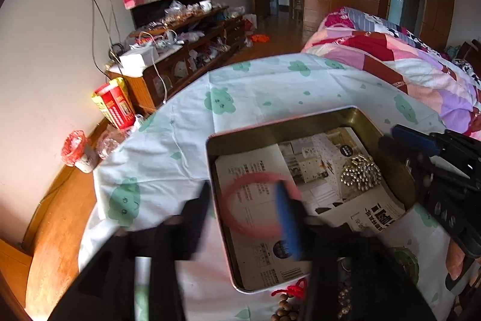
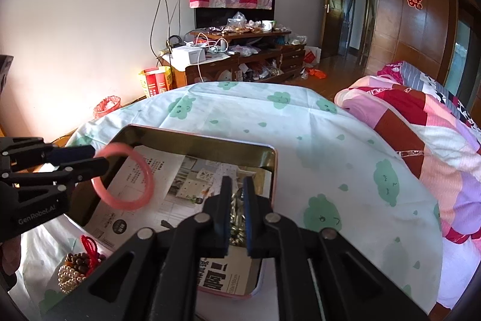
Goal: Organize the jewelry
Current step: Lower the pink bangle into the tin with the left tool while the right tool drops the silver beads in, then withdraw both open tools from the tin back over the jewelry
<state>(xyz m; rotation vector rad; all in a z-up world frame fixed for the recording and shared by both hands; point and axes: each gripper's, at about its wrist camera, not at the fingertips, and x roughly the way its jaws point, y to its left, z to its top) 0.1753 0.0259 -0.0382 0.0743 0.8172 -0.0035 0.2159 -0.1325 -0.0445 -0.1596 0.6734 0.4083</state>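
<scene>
A pink bangle (image 2: 124, 176) hangs in mid-air just past the tips of my left gripper (image 2: 96, 158), over the left half of a paper-lined metal tin (image 2: 207, 140). In the left wrist view the bangle (image 1: 261, 205) is blurred between the spread fingers of the left gripper (image 1: 245, 206). A pile of gold beads (image 1: 360, 173) lies in the tin's right half. My right gripper (image 2: 237, 212) hovers over that pile (image 2: 236, 226), jaws slightly apart and empty. Wooden and pearl bracelets with a red knot (image 2: 79, 266) lie on the cloth in front of the tin.
The tin sits on a round table under a white cloth with green clouds (image 2: 345, 155). A quilted bed (image 2: 427, 134) is to the right. A cluttered wooden cabinet (image 2: 240, 56) stands at the far wall.
</scene>
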